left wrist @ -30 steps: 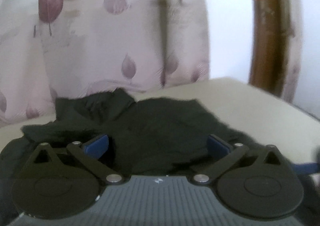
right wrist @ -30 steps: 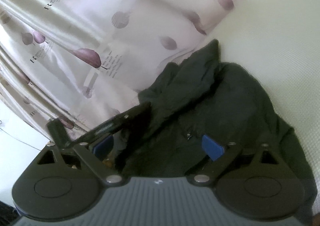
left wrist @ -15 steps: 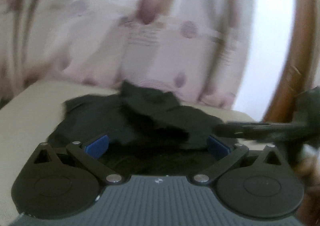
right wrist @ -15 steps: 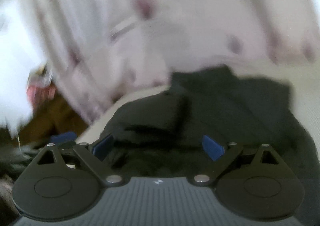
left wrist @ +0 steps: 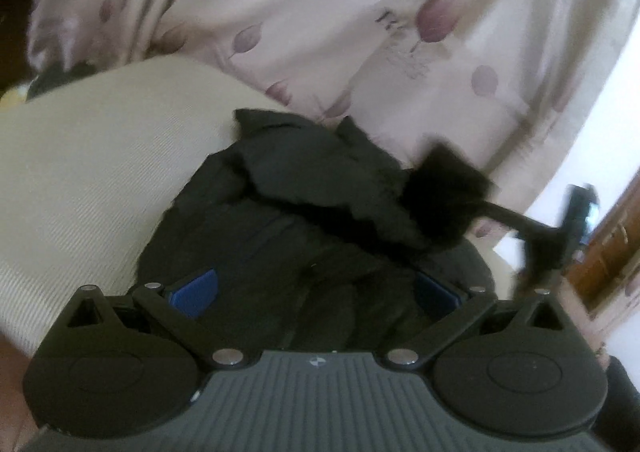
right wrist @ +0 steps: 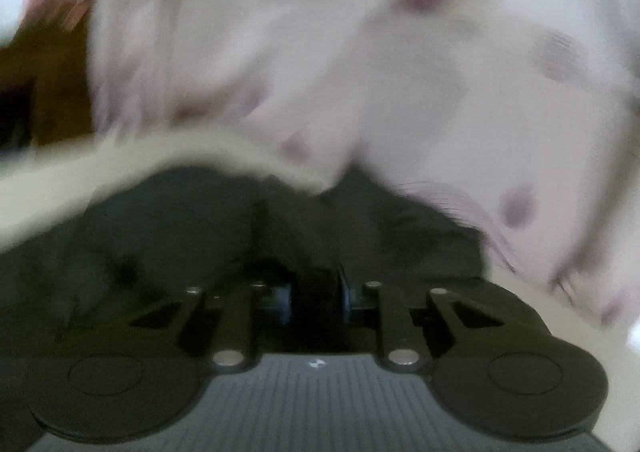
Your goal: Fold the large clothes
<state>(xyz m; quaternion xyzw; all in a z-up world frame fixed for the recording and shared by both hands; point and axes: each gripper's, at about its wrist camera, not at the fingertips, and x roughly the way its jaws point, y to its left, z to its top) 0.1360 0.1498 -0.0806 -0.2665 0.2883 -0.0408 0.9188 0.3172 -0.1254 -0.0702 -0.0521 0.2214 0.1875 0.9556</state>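
A crumpled black garment (left wrist: 304, 207) lies on a cream textured surface (left wrist: 88, 171). My left gripper (left wrist: 316, 288) is open just above the garment's near part, its blue pads (left wrist: 196, 286) wide apart and empty. In the left wrist view my right gripper (left wrist: 452, 195) is at the right, pinching a raised fold of the black cloth. In the blurred right wrist view my right gripper (right wrist: 316, 300) is shut on a fold of the black garment (right wrist: 192, 228), its blue pads (right wrist: 285, 302) close together.
A pale curtain (left wrist: 360, 19) with mauve leaf prints hangs right behind the garment, also seen in the right wrist view (right wrist: 360, 51). Brown wooden furniture (left wrist: 604, 252) stands at the far right. The cream surface's edge curves away at the left.
My right gripper has gone from open to shut on a fold of the black garment and lifts it. My left gripper has swung round and stays open over the cloth.
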